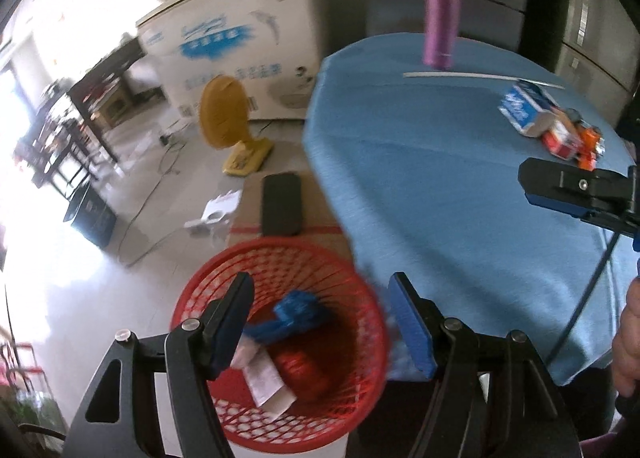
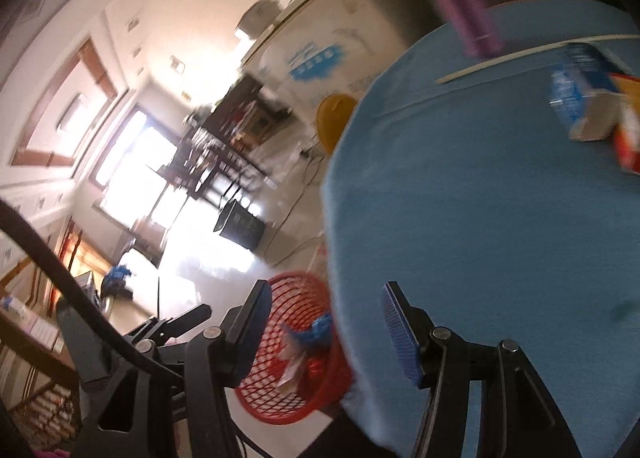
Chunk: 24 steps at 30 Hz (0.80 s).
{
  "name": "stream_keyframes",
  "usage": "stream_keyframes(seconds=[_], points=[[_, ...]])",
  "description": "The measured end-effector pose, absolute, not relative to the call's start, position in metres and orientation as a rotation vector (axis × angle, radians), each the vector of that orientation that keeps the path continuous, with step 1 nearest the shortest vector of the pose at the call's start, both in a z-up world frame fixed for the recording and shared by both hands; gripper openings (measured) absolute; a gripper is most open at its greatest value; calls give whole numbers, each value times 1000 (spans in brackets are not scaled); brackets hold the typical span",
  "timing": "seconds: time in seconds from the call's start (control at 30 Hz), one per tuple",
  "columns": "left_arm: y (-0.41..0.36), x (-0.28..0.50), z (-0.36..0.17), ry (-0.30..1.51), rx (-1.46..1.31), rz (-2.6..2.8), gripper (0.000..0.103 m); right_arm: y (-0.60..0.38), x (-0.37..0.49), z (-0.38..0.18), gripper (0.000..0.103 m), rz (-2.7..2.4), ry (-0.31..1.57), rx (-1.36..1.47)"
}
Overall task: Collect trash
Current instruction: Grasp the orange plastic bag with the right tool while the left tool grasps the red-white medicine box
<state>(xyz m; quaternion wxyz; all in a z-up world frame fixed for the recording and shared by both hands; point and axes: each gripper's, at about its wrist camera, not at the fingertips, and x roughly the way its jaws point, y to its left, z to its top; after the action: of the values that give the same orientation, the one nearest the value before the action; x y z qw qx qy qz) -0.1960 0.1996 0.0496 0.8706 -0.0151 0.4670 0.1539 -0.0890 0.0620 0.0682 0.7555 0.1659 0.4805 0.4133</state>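
A: Left wrist view, item by item, please.

B: I log the left gripper [image 1: 322, 322] over the red mesh basket [image 1: 280, 342], its fingers [image 1: 412, 332] standing about half open with nothing between them. In the basket: a blue crumpled wrapper [image 1: 290, 316], a white paper slip [image 1: 266, 380], something red and blurred beneath. The basket sits on the floor just beside the edge of the blue-clothed worktop [image 1: 460, 186]. On the worktop's far side: a blue-and-white carton [image 1: 526, 108] lying down, touching a cluster of red and orange packets [image 1: 572, 140]; a purple flask [image 1: 440, 16] upright; a white strip [image 1: 480, 76] lying between flask and carton. The right gripper [image 1: 576, 194] hangs over the worktop's right side.

A: Right wrist view?

B: Blurred. The right gripper [image 2: 322, 332] has its fingers [image 2: 396, 334] partly open, empty, over the worktop's [image 2: 480, 218] edge. The basket [image 2: 296, 350] shows below, trash inside. The carton [image 2: 582, 98] and a red packet [image 2: 628, 146] lie far right.
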Motion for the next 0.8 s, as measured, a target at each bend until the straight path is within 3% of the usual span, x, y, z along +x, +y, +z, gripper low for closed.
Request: stream_keyframes(seconds=[0.47,0.7,0.8], points=[[97,-108,81,958,37,72,72,-146,-31,63,61,453,921,452],[72,-51,87,969,63,56,72,-160,9,50,60,401,909,398],[64,-32,86,995,55,38,72,-157,28,41,52,412,917,408]])
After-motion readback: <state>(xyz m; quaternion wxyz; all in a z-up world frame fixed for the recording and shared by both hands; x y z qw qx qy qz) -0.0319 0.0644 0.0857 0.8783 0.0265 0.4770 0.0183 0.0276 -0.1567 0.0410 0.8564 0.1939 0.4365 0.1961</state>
